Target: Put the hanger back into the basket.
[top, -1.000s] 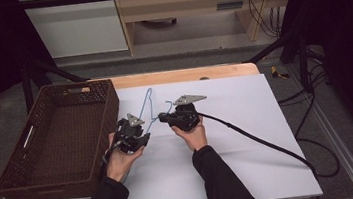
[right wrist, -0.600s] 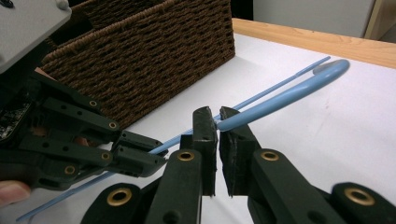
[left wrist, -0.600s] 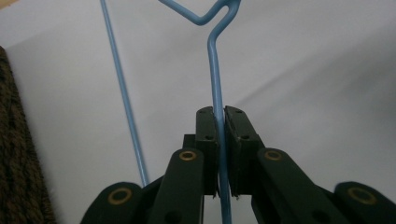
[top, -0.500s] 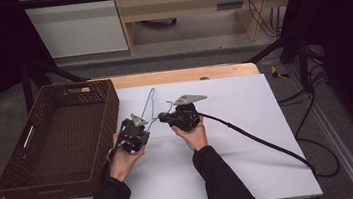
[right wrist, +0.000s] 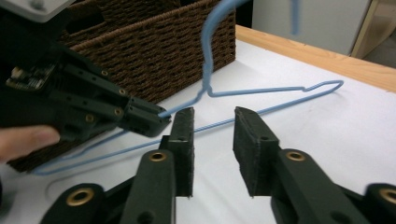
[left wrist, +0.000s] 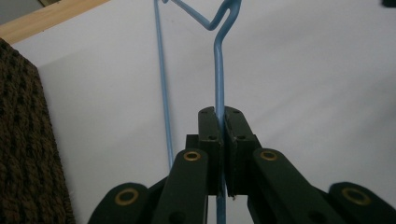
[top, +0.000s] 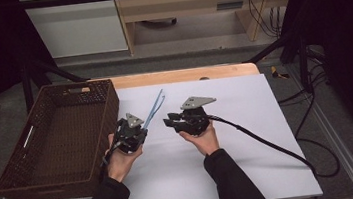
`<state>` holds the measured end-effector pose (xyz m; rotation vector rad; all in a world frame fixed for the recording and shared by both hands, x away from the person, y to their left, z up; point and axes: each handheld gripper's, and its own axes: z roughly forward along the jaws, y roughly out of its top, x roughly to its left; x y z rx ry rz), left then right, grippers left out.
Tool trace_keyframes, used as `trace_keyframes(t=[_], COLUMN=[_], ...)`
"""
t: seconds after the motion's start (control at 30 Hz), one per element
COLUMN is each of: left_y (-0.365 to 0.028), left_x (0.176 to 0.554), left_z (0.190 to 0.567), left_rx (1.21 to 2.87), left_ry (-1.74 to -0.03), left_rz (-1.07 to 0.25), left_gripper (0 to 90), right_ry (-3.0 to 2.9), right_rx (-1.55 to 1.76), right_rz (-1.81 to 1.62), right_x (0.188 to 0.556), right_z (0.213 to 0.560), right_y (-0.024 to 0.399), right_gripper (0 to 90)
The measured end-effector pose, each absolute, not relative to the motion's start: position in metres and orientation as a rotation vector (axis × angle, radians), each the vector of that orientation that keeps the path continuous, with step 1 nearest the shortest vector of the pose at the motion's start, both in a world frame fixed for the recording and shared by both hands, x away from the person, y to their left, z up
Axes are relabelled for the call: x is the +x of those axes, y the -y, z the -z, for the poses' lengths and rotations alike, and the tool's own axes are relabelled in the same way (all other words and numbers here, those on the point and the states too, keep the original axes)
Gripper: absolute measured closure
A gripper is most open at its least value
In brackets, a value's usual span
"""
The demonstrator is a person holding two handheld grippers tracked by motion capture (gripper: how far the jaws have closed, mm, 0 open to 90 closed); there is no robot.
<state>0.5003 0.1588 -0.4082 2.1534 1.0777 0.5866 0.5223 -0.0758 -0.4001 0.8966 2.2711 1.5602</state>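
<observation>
My left tool (left wrist: 219, 140) has just clamped shut on the blue wire hanger (top: 154, 110), centre frame beside the basket (top: 44, 145). My right tool (right wrist: 212, 140) has just been opening, nothing between its pads. Handover done, I judge.

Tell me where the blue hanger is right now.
In the high view the blue hanger sits left of centre on the white table, just right of the basket, clamped in the left gripper with the open right gripper beside it.
</observation>
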Motion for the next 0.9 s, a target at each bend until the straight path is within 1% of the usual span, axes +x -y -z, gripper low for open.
trace_keyframes(t=[0.17, 0.27, 0.3, 0.33, 0.37, 0.43, 0.53, 0.63, 0.73, 0.9], left_y=[-0.160, -0.161, -0.161, -0.161, -0.161, -0.160, -0.159, -0.161, -0.163, -0.164], left_x=[0.493, 0.488, 0.487, 0.487, 0.483, 0.480, 0.476, 0.468, 0.462, 0.455], left_z=[0.395, 0.388, 0.386, 0.386, 0.381, 0.376, 0.371, 0.360, 0.352, 0.338], left_rx=[2.125, 2.110, 2.106, 2.106, 2.101, 2.101, 2.107, 2.099, 2.096, 2.126], left_ry=[-1.040, -1.014, -1.003, -1.003, -0.981, -0.956, -0.932, -0.881, -0.841, -0.795], left_rz=[-0.550, -0.526, -0.516, -0.516, -0.505, -0.495, -0.488, -0.448, -0.422, -0.414], left_gripper=[87.4, 87.3, 87.3, 87.4, 87.4, 87.3, 87.4, 87.3, 87.4, 87.3], right_ry=[-2.241, -2.217, -2.212, -2.212, -2.201, -2.190, -2.185, -2.196, -2.187, -2.171], right_rx=[0.878, 0.882, 0.882, 0.882, 0.900, 0.923, 0.950, 0.949, 0.957, 0.985], right_rz=[-1.519, -1.502, -1.495, -1.495, -1.491, -1.488, -1.467, -1.426, -1.413, -1.398], right_x=[0.503, 0.495, 0.492, 0.492, 0.487, 0.482, 0.475, 0.466, 0.457, 0.444], right_z=[0.388, 0.386, 0.386, 0.386, 0.386, 0.386, 0.387, 0.388, 0.389, 0.392], right_y=[0.107, 0.124, 0.130, 0.130, 0.141, 0.153, 0.167, 0.179, 0.191, 0.210], right_gripper=[52.5, 42.6, 40.2, 40.2, 32.7, 26.0, 18.9, 15.5, 14.1, 11.8])
